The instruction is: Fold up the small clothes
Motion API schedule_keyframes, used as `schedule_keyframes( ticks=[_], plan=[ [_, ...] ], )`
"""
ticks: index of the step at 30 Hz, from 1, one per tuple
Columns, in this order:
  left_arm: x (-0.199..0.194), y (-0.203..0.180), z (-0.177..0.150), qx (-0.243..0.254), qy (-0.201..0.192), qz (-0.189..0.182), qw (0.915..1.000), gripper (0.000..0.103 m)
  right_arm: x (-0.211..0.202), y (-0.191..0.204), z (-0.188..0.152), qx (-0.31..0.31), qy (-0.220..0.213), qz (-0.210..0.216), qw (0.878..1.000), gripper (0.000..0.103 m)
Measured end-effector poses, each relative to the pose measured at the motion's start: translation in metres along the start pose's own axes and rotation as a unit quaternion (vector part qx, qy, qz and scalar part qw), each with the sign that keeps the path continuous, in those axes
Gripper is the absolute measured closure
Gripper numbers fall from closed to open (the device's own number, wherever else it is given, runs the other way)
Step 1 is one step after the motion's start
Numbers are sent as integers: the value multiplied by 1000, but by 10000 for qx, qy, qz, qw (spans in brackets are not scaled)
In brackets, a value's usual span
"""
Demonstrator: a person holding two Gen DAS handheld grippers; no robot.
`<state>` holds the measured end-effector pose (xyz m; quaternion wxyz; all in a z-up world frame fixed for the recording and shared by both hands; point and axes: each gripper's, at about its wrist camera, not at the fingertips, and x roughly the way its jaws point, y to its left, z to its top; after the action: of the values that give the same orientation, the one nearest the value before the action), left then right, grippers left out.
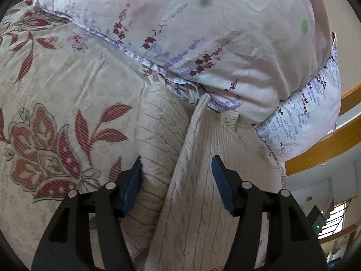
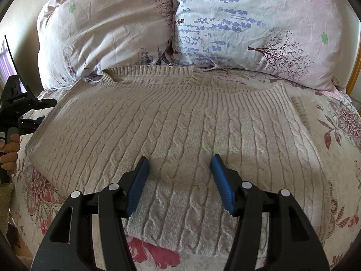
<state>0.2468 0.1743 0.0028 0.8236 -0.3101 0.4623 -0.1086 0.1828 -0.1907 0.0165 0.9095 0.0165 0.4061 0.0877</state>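
Sweater (image 2: pixel 180 122): beige cable-knit, lying flat on the bed with its ribbed neckline toward the pillows and its lower edge nearest the right wrist camera. The near portion looks doubled over, giving a thicker band along the front edge. In the left wrist view the sweater (image 1: pixel 203 180) shows a raised fold edge running up the middle of the frame, with a rounded fold of knit to the left of it.

Right gripper (image 2: pixel 180 161): jaws apart, blue pads poised over the near part of the sweater; nothing is clamped between them. Contact with the knit cannot be confirmed.

Left gripper (image 1: pixel 177 160): jaws apart, straddling the raised fold edge without pressing on it. From the right wrist view it appears at the far left edge (image 2: pixel 33 122), held by a hand (image 2: pixel 10 149), beside the sweater's left side.

Bedsheet (image 2: pixel 338 180): cream with red floral print, under the sweater on all sides.

Pillows: two, in pale lavender-print cases, one left (image 2: pixel 101 29) and one right (image 2: pixel 259 27), touching each other; the sweater's neckline lies just at their base.

Bed frame (image 1: pixel 320 153): wooden rail, visible beyond the pillow.
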Motion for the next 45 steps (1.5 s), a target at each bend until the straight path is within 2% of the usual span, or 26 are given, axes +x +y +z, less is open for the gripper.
schedule_keyframes(
  ticks=[2,6,12,18,25,29,32,36,41,44,45],
  plan=[
    [2,-3,-2,16,43,-4,10000,50,0,-1,0,3,4,6,10000,43],
    [6,-1,-4,-111,142,-86,9998,69,0,-1,0,1,0,14,10000,43],
    [0,3,-4,-405,82,-320,9986,80,1,-3,-1,17,2,38,10000,43],
    [-16,-22,-10,-466,-227,-977,9939,82,-7,-14,1,423,-22,386,9984,43],
    [-20,-55,-20,-487,-360,-1533,9863,83,-29,-33,-1,1017,-182,899,9906,38],
    [-18,-82,-24,-467,-388,-1895,9800,84,-41,-45,-3,1177,-378,997,9873,38],
    [-10,-106,-25,-426,-370,-2019,9778,85,-50,-56,-3,1297,-499,991,9853,37],
    [13,-153,-32,-286,-187,-2268,9733,85,-60,-73,-4,1435,-636,928,9832,37],
    [55,-214,-53,105,224,-2351,9717,85,-70,-101,-14,1708,-750,819,9790,37],
    [92,-243,-73,383,690,-2210,9721,84,-74,-117,-20,1930,-803,742,9751,37],
    [110,-252,-82,499,1048,-2125,9702,81,-75,-122,-21,1993,-810,748,9737,37]
  ],
)
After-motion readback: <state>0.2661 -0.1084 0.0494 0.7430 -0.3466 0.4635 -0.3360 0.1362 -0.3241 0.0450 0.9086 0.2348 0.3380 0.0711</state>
